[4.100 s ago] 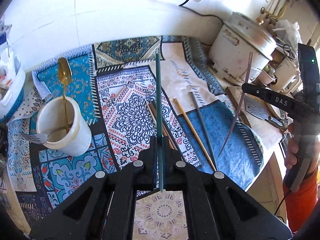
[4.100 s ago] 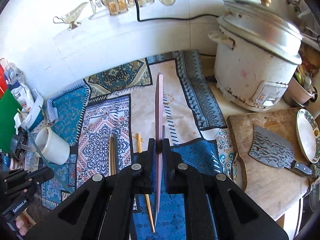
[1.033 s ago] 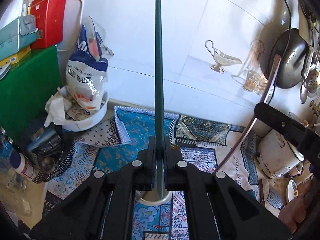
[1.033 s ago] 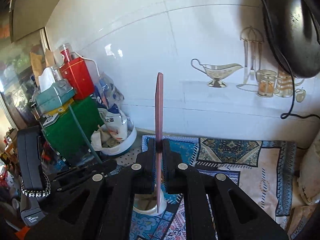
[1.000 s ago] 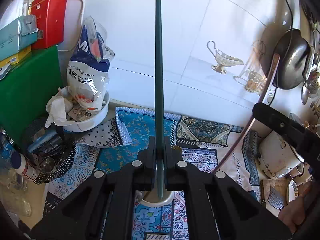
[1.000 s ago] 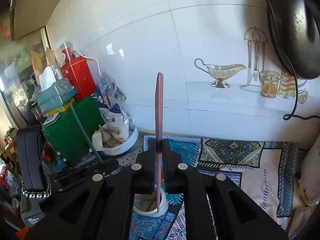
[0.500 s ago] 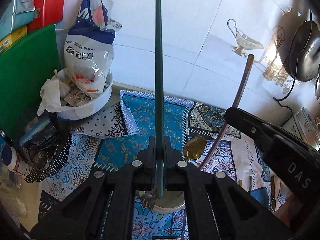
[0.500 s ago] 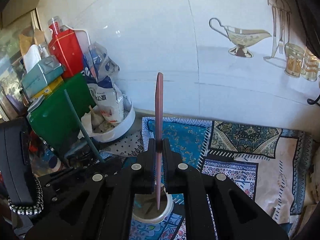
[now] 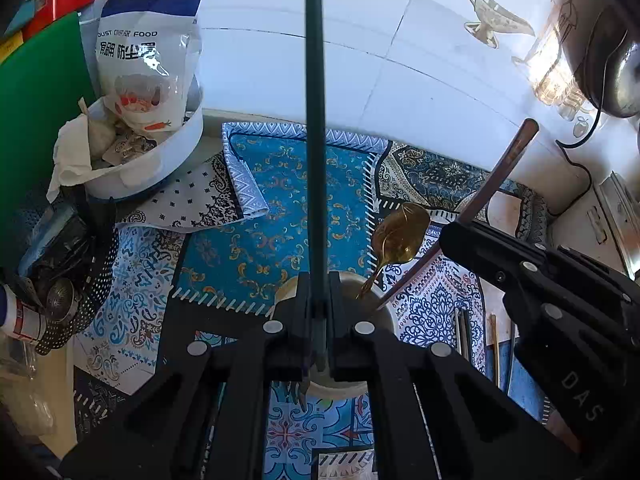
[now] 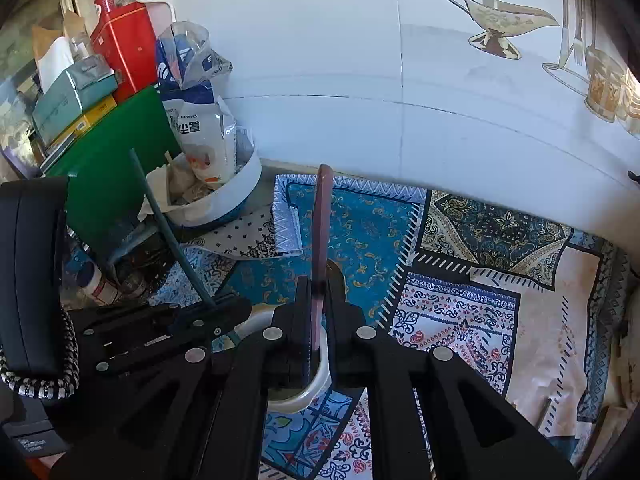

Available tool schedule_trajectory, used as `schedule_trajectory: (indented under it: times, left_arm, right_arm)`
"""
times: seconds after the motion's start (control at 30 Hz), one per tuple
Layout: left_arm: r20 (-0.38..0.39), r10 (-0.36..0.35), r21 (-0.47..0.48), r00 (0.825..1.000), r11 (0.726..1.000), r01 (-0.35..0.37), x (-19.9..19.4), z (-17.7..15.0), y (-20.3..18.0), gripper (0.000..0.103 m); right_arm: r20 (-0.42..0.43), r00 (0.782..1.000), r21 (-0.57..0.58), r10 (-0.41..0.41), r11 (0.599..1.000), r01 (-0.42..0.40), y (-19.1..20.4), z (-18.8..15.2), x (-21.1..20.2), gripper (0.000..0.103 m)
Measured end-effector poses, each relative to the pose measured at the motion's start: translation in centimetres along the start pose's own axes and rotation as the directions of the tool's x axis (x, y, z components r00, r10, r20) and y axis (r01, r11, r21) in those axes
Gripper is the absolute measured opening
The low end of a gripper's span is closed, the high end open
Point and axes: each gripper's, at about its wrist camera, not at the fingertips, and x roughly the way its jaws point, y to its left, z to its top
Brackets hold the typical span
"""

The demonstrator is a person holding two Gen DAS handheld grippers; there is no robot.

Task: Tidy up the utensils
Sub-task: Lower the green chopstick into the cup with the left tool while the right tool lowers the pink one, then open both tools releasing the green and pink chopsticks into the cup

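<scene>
One dark green chopstick (image 9: 316, 152) stands pinched upright between the pressed-together jaws of the left gripper (image 9: 318, 320), its lower tip over the single white ceramic cup (image 9: 384, 316) directly beneath. One reddish-brown chopstick (image 10: 320, 256) is clamped likewise in the right gripper (image 10: 318, 320), its lower end inside the same cup. One gold spoon (image 9: 396, 236) leans out of the cup toward 1 o'clock. At 3 o'clock, a few more chopsticks (image 9: 464, 332) lie on the patterned patchwork cloth (image 9: 272, 200).
</scene>
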Motion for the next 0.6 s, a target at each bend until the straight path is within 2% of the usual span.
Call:
schedule_trajectory:
  times: [0.23,0.37,0.6]
  left_arm:
    - [0.005,-0.013,0.012,1.0,1.0,0.013,-1.4,-0.1,-0.1,0.004]
    - [0.021,-0.012,0.034,1.0,0.999,0.011,-2.6,0.0,-0.7,0.005]
    - [0.06,-0.022,0.087,0.998,0.996,0.017,-4.9,0.1,-2.7,0.011]
  right_arm:
    - [-0.021,1.0,-0.01,0.001,1.0,-0.001,-0.2,-0.2,-0.8,0.01]
    - [-0.006,1.0,-0.008,-0.01,1.0,0.01,-0.7,-0.5,-1.9,0.017]
    - [0.029,0.997,0.004,-0.066,0.998,0.066,-2.5,-1.4,-4.6,0.018]
